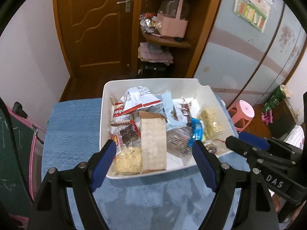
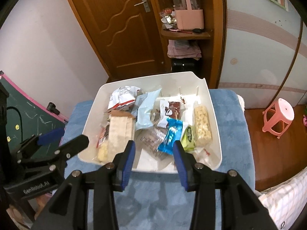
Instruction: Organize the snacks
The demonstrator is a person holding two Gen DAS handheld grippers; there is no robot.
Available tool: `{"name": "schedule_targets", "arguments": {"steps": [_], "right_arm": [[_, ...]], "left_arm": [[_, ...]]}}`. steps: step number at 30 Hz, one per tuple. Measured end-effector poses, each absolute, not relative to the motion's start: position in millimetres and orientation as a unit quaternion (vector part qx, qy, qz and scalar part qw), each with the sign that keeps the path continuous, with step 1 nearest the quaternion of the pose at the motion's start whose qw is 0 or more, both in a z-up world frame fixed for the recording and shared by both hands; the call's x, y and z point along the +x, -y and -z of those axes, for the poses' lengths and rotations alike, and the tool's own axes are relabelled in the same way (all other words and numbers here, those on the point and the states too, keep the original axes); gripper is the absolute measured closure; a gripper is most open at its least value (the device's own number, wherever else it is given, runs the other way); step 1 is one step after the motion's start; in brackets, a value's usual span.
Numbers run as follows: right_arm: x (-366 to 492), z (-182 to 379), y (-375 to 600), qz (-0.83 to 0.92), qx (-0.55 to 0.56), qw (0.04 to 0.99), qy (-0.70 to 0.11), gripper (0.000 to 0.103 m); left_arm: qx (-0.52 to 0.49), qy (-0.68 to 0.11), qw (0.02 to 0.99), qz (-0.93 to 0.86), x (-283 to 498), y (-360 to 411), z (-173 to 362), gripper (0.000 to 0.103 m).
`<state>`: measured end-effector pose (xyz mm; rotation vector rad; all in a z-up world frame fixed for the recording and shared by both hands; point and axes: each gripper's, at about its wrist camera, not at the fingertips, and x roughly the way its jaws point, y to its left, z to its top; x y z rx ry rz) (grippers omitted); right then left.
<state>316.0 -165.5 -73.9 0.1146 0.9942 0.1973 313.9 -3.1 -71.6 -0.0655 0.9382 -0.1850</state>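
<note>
White bin [image 1: 107, 103] sits on blue cloth [image 1: 73, 122]; tan packet [image 1: 153, 143] lies inside at near left, long axis near-to-far; left gripper [image 1: 153, 153] and right gripper [image 2: 154, 151] released, empty.

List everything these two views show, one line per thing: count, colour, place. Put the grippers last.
bin: one, white, on the blue cover, holding the snacks.
tan packet: one, beige, near-left part of the bin.
shiny blue packet: one, blue foil, near middle of the bin.
popcorn bar: one, pale yellow in clear wrap, along the bin's right wall.
light blue pouch: one, pale blue, centre of the bin.
blue cover: one, blue, under the bin.
door: one, brown wood, behind.
pink basket: one, pink, on the corner shelf.
stool: one, pink, on the floor to the right.
left gripper: one, black with blue pads, open, nothing held.
right gripper: one, black with blue pads, open, nothing held.
</note>
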Motion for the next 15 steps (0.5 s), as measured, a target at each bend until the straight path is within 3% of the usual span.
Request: {"name": "schedule_targets", "arguments": {"steps": [15], "right_arm": [[178, 4, 161, -0.083, 0.043, 0.903, -0.419, 0.061]], "left_arm": [[-0.048, -0.378, 0.922, 0.075, 174, -16, -5, 0.023]]}}
